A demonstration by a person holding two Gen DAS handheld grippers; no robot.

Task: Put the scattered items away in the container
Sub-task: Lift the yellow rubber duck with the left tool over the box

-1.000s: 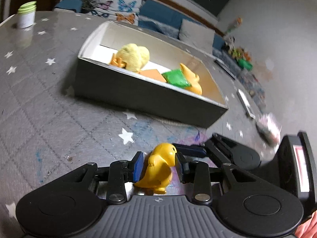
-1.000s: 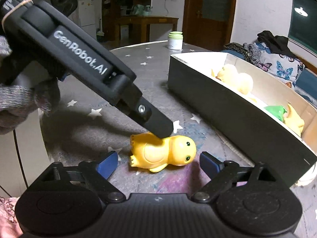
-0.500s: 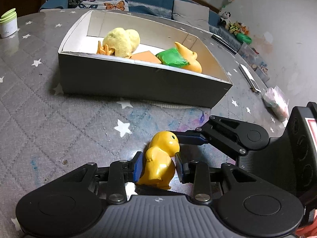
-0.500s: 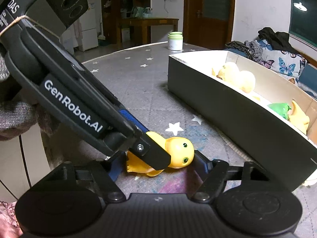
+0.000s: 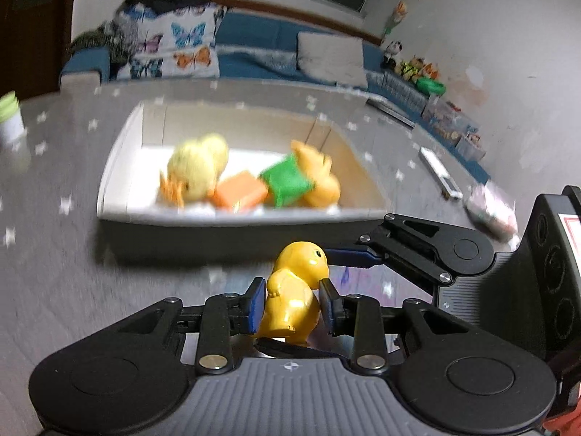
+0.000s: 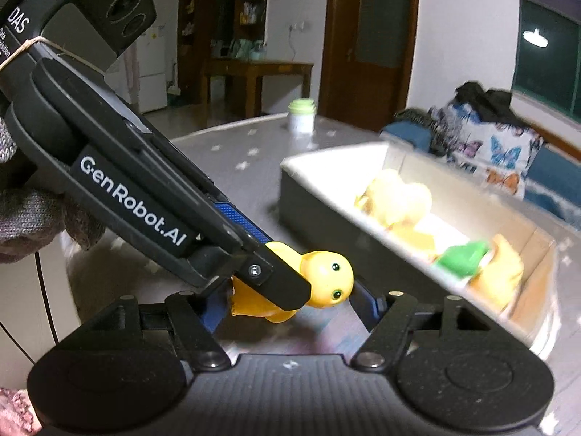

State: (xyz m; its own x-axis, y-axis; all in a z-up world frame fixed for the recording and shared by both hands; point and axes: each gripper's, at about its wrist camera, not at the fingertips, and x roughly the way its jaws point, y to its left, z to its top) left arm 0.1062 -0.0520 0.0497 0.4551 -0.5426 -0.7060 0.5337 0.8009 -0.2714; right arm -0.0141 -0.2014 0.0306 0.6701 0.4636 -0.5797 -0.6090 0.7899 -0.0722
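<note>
A yellow toy duck [image 5: 294, 290] is held upright off the starred table, with my left gripper [image 5: 290, 301] shut on its body. My right gripper [image 6: 287, 307] comes in from the side. Its blue pads press the duck [image 6: 326, 279] at head and tail, so it is shut on the duck too. One right finger [image 5: 348, 256] touches the duck's head. Beyond stands the grey box [image 5: 120, 167] with white inside, holding a plush chick [image 5: 198, 169], an orange block [image 5: 239, 192], a green piece [image 5: 287, 181] and an orange toy [image 5: 319, 178].
A green-lidded jar [image 6: 301, 114] stands at the table's far edge. A remote [image 5: 441, 178] and a pink bag [image 5: 494, 210] lie to the right of the box. A sofa with a butterfly cushion [image 5: 174, 47] is behind. A gloved hand [image 6: 32, 214] holds the left gripper.
The duck has risen off the table, and both grippers went up with it. The right gripper's fingers closed in from wide open onto the duck. The box now sits lower in view.
</note>
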